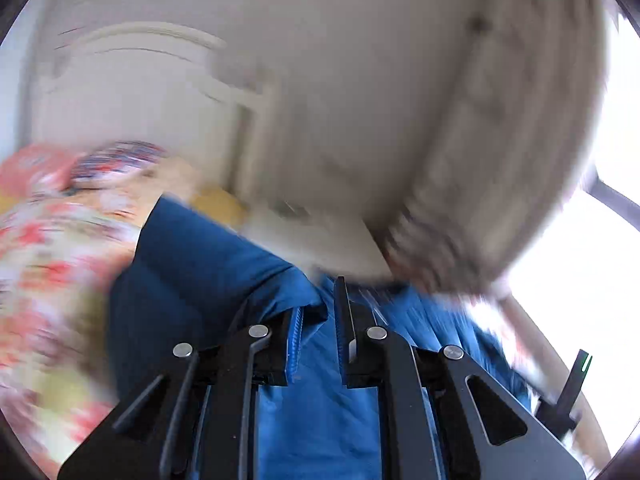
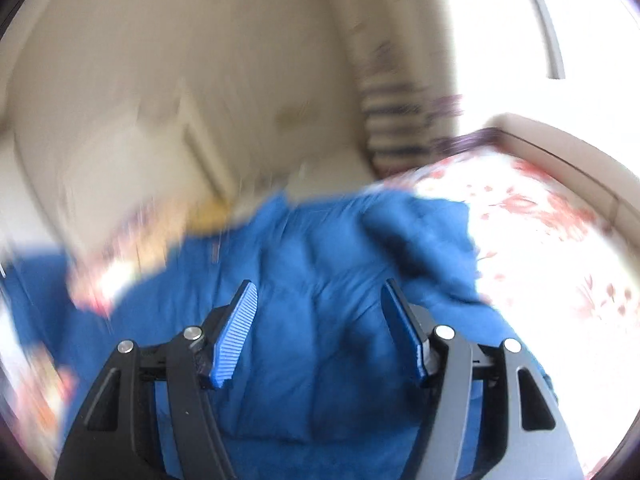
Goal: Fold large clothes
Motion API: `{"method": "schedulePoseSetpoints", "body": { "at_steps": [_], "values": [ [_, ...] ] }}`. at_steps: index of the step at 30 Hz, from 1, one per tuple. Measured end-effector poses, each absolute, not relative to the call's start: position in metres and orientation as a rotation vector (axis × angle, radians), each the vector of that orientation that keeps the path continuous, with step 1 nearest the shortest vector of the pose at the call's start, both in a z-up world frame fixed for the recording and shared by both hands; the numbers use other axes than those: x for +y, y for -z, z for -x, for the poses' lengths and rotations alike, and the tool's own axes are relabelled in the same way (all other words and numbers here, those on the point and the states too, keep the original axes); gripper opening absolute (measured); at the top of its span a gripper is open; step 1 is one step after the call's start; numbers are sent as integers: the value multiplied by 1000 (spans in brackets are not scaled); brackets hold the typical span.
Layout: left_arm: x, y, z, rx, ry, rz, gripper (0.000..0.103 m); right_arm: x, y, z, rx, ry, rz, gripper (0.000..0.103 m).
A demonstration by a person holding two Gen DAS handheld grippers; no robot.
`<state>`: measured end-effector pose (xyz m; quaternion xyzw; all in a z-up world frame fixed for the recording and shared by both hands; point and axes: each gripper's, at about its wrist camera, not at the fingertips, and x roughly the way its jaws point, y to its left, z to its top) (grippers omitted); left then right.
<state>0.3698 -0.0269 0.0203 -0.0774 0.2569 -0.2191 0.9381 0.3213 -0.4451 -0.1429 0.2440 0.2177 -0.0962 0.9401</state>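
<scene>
Your left gripper (image 1: 318, 320) has its jaws pinched in close with a fold of the blue puffy jacket (image 1: 200, 264) bunched between the pads, so it looks like you've got a real grip there, though the blur makes it hard to say how deep the bite is. Your right gripper (image 2: 320, 320) is spread wide with nothing in it, hovering over the jacket (image 2: 312, 280), which is sprawled across the floral bedspread (image 2: 540, 248).

Handling-wise, I'd guess this thing is light but bulky: quilted, soft and floppy, and the shell is probably a bit slick. A thin pinch could slide out. Go for a seam, hem or quilting line with the right one, where the fabric bunches, not the smooth puffy middle. Expect it to spring back, so press each fold down.
</scene>
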Motion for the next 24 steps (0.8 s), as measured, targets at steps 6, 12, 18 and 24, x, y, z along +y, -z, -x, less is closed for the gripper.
{"method": "schedulePoseSetpoints", "body": {
  "at_steps": [6,12,18,24],
  "values": [
    [-177,95,-370,776,490,-199,13,-489,160,-313,412,215,-725,65],
    [-202,117,-352,780,455,-435,21,-477,155,-323,437,196,-651,65],
    [-236,96,-302,442,346,-866,84,-478,159,-322,442,191,-668,65],
    [-257,62,-252,76,290,-1089,97,-481,159,-320,434,191,-679,65]
  ]
}}
